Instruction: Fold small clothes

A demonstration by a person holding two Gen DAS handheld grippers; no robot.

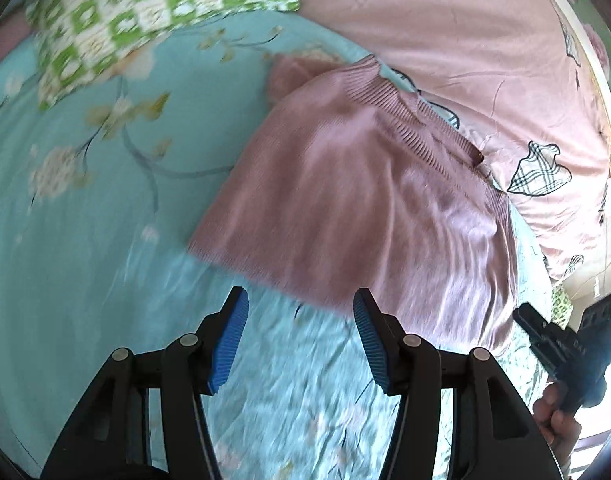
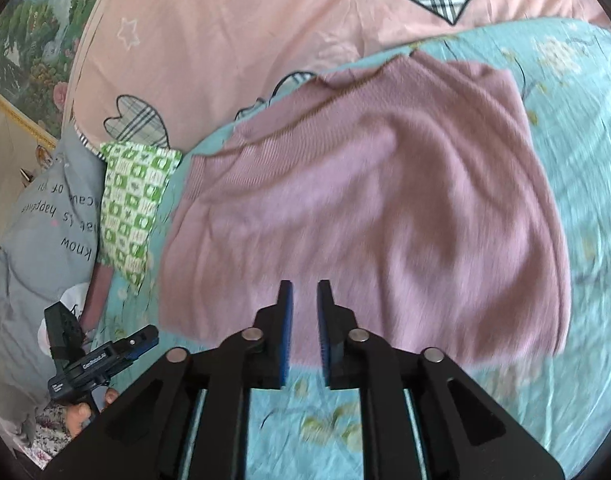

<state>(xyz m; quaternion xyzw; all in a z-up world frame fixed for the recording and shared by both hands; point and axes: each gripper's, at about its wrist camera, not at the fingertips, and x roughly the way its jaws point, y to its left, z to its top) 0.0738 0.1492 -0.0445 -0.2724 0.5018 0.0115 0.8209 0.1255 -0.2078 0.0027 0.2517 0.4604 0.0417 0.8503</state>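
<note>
One pink sweater (image 2: 365, 208) lies flat on the bed (image 2: 585, 160), centre of the right wrist view and centre-right of the left wrist view, probably spread for folding. It looks already doubled over, ribbed hem along its upper edge. Two hand-held grippers, both empty: the left hand-held gripper (image 1: 301, 344) is released wide over bare sheet; the right hand-held gripper (image 2: 305, 332) stands parted narrowly, gripping nothing. Two green checked pillows (image 1: 145, 12) show, one per view.
</note>
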